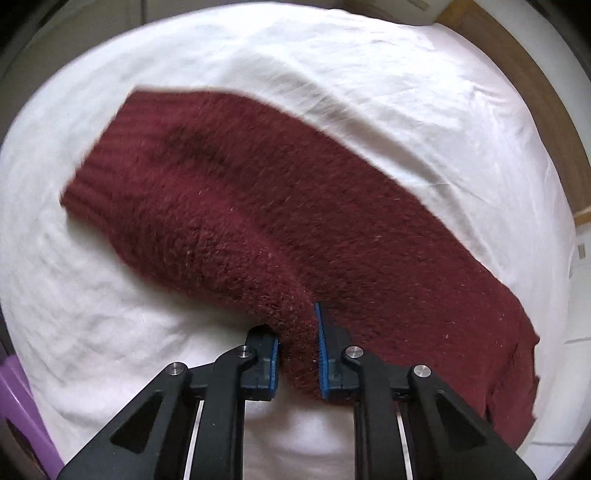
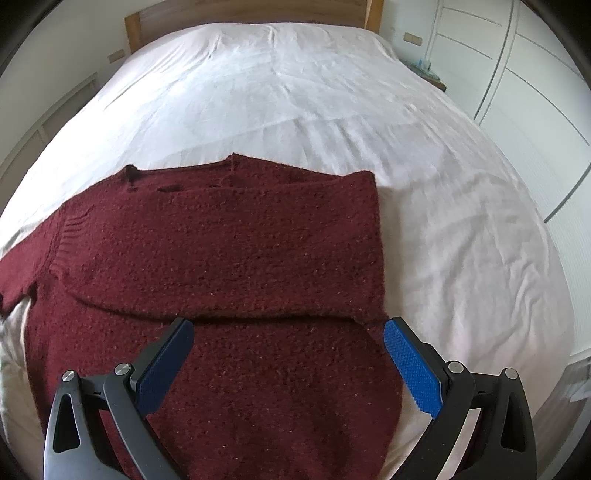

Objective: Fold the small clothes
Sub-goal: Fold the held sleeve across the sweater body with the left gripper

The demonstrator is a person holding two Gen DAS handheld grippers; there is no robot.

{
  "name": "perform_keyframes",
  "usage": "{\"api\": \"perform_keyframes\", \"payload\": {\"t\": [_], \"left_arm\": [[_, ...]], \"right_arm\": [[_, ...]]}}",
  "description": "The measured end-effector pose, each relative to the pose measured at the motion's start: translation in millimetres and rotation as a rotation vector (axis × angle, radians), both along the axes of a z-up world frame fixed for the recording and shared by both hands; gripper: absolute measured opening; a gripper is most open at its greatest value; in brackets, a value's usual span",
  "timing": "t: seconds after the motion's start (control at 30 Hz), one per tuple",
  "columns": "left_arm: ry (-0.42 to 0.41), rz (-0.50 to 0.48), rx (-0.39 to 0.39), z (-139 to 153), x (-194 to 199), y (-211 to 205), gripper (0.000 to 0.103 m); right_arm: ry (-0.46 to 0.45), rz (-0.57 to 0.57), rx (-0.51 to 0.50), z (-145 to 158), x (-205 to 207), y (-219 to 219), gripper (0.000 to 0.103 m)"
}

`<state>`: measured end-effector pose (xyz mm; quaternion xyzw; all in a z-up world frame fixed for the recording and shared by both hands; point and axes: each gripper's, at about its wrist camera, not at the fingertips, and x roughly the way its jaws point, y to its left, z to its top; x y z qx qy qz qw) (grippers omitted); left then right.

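Left wrist view, left to right. A purple plastic item [image 1: 16, 398] is showing at the lower left edge, too cropped to identify. A white, wrinkled bed sheet [image 1: 258, 55] is covering the mattress and filling most of the frame. A dark red, fuzzy knitted sweater [image 1: 258, 206] is lying across the sheet, its ribbed cuff or hem end pointing to the upper left and its body running down to the lower right edge. The left gripper [image 1: 298, 354], black with blue pads, is clenching a raised fold of the sweater between its two fingers, the knit bunching up and over the left pad. A wooden bed frame [image 1: 532, 85] is curving along the upper right.

Right wrist view, left to right. One sleeve of the dark red sweater [image 2: 229, 258] is trailing off toward the left edge, its ribbed section visible beside the shoulder seam. The sweater is lying flat on the near part of the white sheet [image 2: 295, 92], with the other sleeve folded across its chest as a broad horizontal band. The right gripper [image 2: 288, 354] is hovering over the lower part of the garment with its fingers spread wide and nothing between them; the right blue pad is sitting just over the sweater's right edge. A wooden headboard [image 2: 133, 26] is standing at the far end of the bed. White wardrobe doors [image 2: 517, 74] are lining the right side.
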<state>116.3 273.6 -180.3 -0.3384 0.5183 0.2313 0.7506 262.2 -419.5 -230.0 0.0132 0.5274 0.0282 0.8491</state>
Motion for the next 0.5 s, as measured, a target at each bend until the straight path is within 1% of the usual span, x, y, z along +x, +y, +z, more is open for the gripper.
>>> {"api": "perform_keyframes", "payload": {"t": [0.07, 0.23, 0.27, 0.4, 0.5], "left_arm": [[-0.008, -0.037, 0.039, 13, 6, -8, 0.013], [-0.041, -0.116, 0.089, 46, 17, -36, 0.013], [-0.045, -0.133, 0.097, 50, 14, -42, 0.013], [-0.076, -0.23, 0.133, 74, 27, -82, 0.012], [-0.101, -0.307, 0.142, 83, 46, -119, 0.012]], "right_arm": [[-0.007, 0.003, 0.0, 1, 0, -2, 0.102], [-0.02, 0.012, 0.016, 4, 1, -3, 0.102], [-0.022, 0.017, 0.019, 4, 1, -3, 0.102], [-0.035, 0.026, 0.029, 7, 1, -4, 0.102], [-0.043, 0.021, 0.047, 9, 0, -6, 0.102]]}}
